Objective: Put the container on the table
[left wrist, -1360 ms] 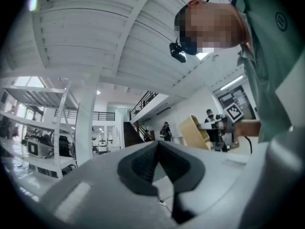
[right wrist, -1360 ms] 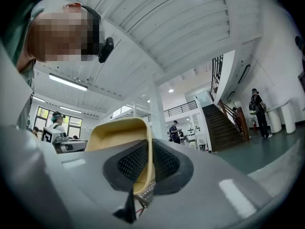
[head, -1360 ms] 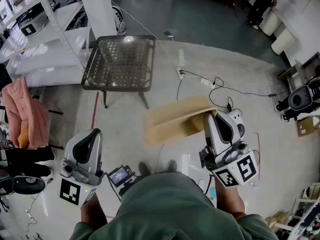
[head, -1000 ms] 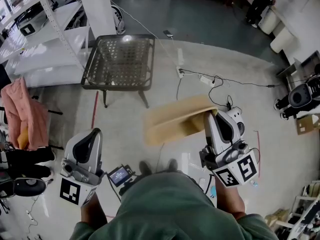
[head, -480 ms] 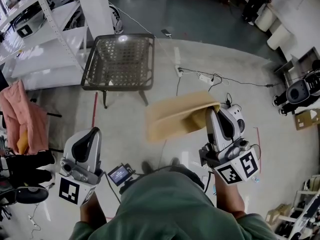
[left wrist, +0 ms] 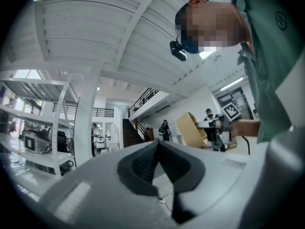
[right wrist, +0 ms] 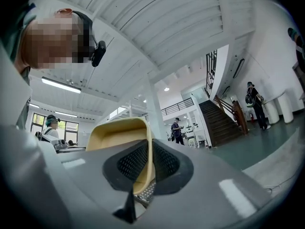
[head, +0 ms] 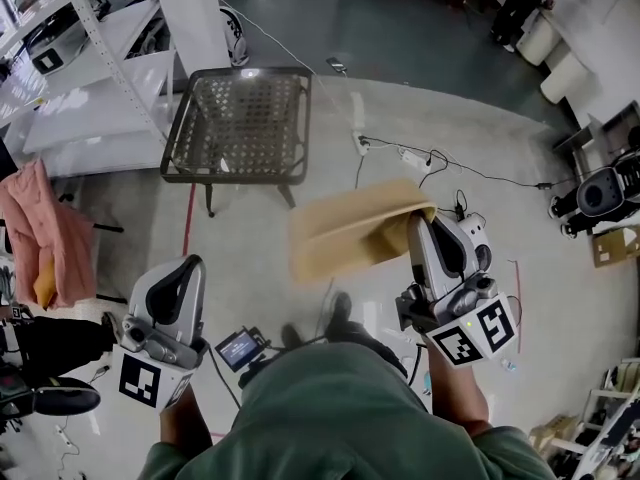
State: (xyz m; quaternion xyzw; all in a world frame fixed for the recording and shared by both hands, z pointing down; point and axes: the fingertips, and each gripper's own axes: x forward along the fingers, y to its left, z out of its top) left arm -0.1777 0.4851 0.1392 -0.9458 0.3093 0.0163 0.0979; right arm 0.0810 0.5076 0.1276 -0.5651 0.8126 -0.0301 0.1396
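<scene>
A tan, open-topped container (head: pixel 350 230) hangs tilted above the concrete floor, and my right gripper (head: pixel 420 226) is shut on its wall. In the right gripper view the container's thin rim (right wrist: pixel 119 132) sits pinched between the dark pads of my right gripper (right wrist: pixel 148 149). A dark mesh-topped table (head: pixel 240 123) stands ahead and to the left, apart from the container. My left gripper (head: pixel 186 266) is low at the left. In its own view the left gripper (left wrist: pixel 158 149) is shut on nothing, and the container (left wrist: pixel 190 130) shows off to its right.
White shelving (head: pixel 90 78) and a white pillar (head: pixel 195 13) stand left of the table. A power strip with cables (head: pixel 410 158) lies on the floor beyond the container. Pink cloth (head: pixel 40 228) hangs at the far left. A wheeled machine (head: pixel 600 193) sits at the right.
Both grippers and the held container have drifted slightly forward as the person steps; a shoe now shows below the container. The grip on the container is unchanged.
</scene>
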